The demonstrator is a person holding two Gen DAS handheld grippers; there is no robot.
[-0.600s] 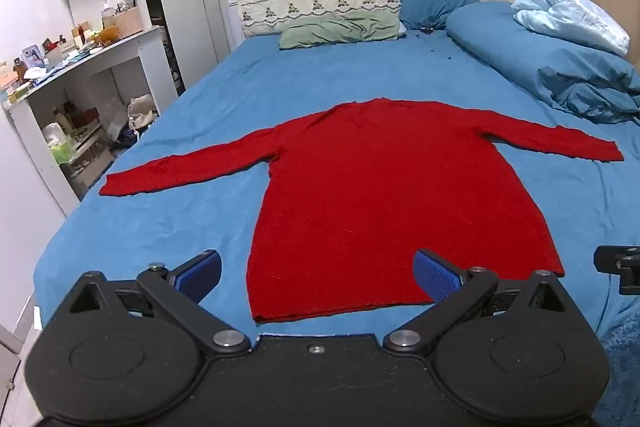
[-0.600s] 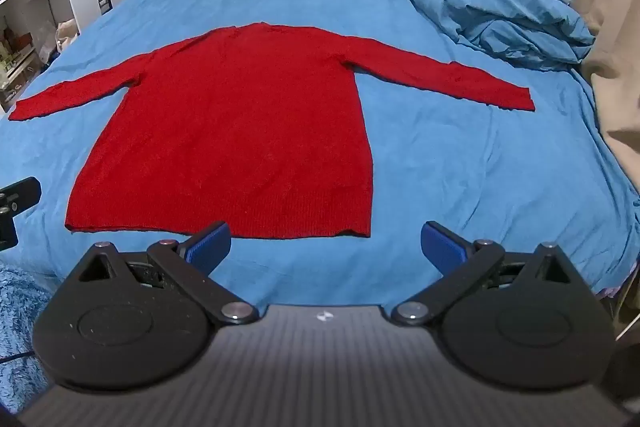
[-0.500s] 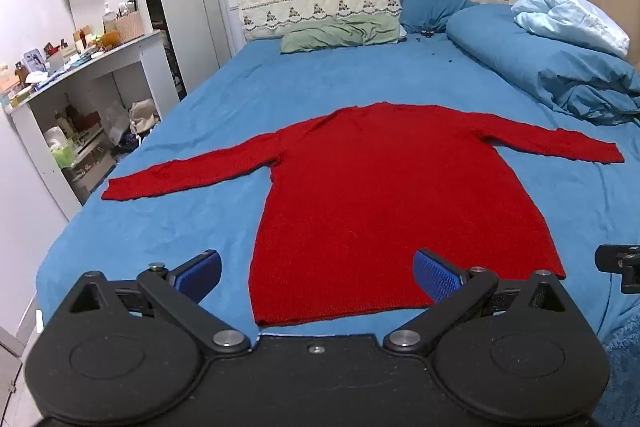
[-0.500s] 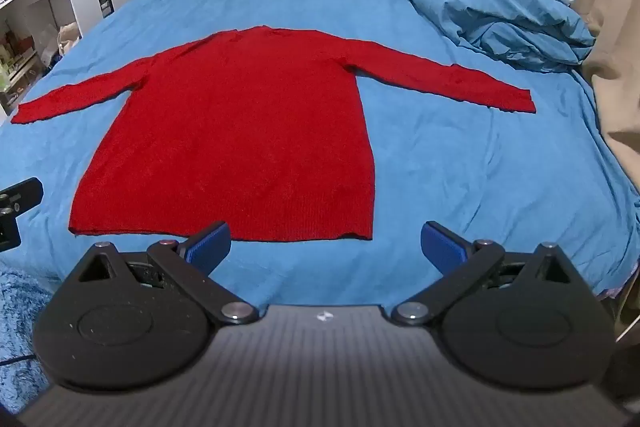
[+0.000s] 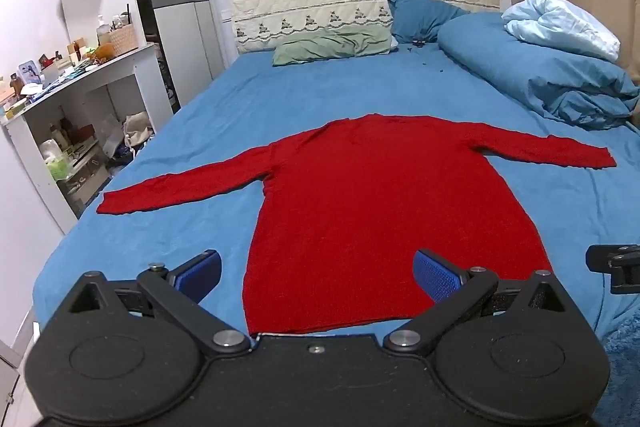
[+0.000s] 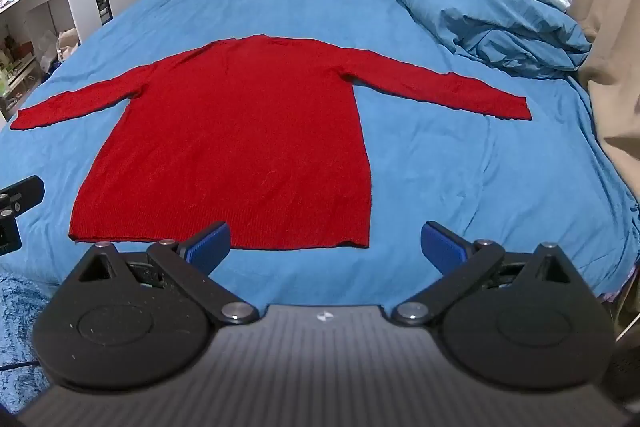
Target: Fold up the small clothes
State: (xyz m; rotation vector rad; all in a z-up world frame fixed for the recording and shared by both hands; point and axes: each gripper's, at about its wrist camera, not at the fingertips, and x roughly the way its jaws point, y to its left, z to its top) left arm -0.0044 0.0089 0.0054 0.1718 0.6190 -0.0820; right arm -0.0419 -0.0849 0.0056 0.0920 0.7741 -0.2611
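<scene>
A red long-sleeved sweater [image 5: 376,211] lies flat on the blue bed, both sleeves spread out, hem toward me; it also shows in the right wrist view [image 6: 240,147]. My left gripper [image 5: 318,277] is open and empty, held above the hem's left part. My right gripper [image 6: 326,245] is open and empty, just short of the hem's right corner. The right gripper's edge shows in the left wrist view [image 5: 616,267], and the left gripper's edge in the right wrist view [image 6: 16,203].
The blue bed sheet [image 5: 304,99] is bare around the sweater. A rolled blue and white duvet [image 5: 552,67] lies at the far right, pillows [image 5: 332,45] at the headboard. A cluttered white desk [image 5: 76,95] stands left of the bed. A beige curtain [image 6: 608,47] hangs at the right.
Both grippers have moved slightly forward and downward toward the sweater's hem, still open. The sweater has not moved.
</scene>
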